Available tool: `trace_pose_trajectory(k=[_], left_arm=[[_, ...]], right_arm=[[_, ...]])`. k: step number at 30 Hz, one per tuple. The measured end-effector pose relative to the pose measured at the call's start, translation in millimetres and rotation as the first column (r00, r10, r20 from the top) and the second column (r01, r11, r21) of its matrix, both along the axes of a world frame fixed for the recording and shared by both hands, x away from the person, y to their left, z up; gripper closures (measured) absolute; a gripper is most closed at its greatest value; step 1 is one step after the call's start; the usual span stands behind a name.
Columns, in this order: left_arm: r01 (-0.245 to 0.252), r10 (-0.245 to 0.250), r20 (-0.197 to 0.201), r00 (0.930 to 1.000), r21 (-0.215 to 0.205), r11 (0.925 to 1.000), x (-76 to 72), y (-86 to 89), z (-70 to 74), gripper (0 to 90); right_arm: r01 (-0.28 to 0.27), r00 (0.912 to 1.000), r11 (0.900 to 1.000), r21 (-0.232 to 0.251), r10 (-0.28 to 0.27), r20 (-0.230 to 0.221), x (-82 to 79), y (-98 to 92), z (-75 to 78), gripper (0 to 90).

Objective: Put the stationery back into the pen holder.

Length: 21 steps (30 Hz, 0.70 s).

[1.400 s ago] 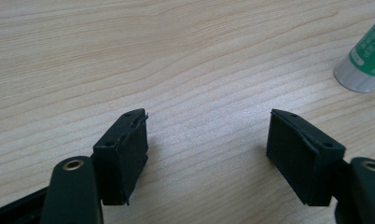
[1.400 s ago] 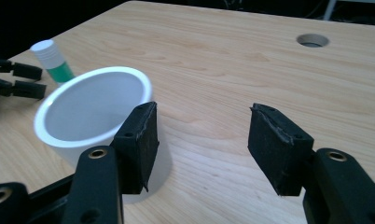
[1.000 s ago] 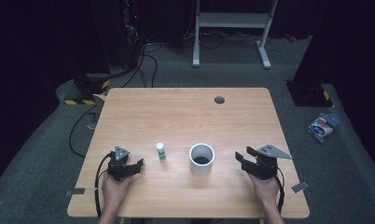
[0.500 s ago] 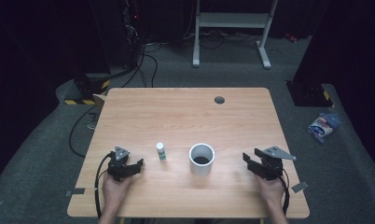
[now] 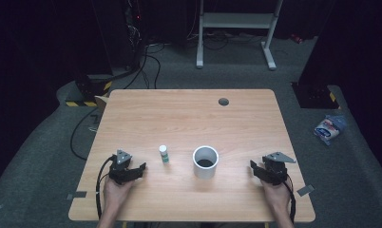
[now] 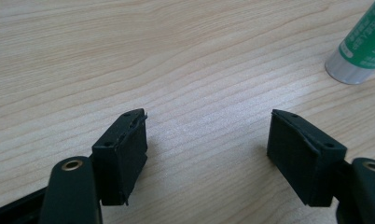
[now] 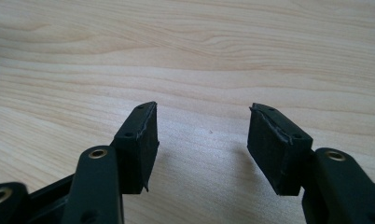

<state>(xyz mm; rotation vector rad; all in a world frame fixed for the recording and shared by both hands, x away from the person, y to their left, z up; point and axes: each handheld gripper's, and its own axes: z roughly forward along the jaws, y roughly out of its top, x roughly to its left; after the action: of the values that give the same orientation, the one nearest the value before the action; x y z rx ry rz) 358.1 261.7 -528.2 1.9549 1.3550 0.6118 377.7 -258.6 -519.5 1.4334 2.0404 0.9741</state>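
A small white-and-green glue stick (image 5: 164, 154) stands upright on the wooden table (image 5: 189, 118), and its base shows at the upper right of the left gripper view (image 6: 359, 46). A white cup (image 5: 205, 162) stands to its right. My left gripper (image 5: 138, 170) rests low on the table left of the glue stick, open, with bare wood between its jaws (image 6: 206, 130). My right gripper (image 5: 254, 168) sits near the table's right front, to the right of the cup, open over bare wood (image 7: 202, 123).
A dark round hole (image 5: 223, 101) sits near the table's far edge. Grey tape marks (image 5: 305, 190) stick to the front corners. On the floor lie cables (image 5: 146, 61), a white frame stand (image 5: 236, 28) and a packet (image 5: 328, 129) at the right.
My right gripper has sunk toward the table and drifted slightly to the right, away from the cup. The left gripper, glue stick and cup stay where they were.
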Motion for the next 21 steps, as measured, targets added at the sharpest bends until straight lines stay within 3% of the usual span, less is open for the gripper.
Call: trace_pose_trajectory(k=[14,17,19,21], left_arm=[[0.015,-0.014,-0.037,0.9992,0.007,0.9999,-1.2,-2.8,4.1,24.1],[0.03,-0.03,-0.011,0.9995,0.008,0.9995,-5.4,-5.4,7.5,25.2],[0.05,-0.05,0.03,0.9983,-0.022,0.9985,-12.8,-7.5,15.0,25.3],[0.063,-0.061,0.035,0.9975,-0.055,0.9965,-16.0,-7.6,18.6,25.1]], right_arm=[[0.023,0.9992,0.998,-0.06,-0.025,-0.033,3.3,2.6,-3.3,36.9],[0.026,0.9991,0.998,-0.062,-0.028,-0.032,3.6,2.3,-3.4,36.2],[0.027,0.9991,0.998,-0.062,-0.029,-0.032,3.5,2.4,-3.4,36.0],[0.027,0.9991,0.998,-0.064,-0.029,-0.031,3.5,2.5,-3.4,36.0]])
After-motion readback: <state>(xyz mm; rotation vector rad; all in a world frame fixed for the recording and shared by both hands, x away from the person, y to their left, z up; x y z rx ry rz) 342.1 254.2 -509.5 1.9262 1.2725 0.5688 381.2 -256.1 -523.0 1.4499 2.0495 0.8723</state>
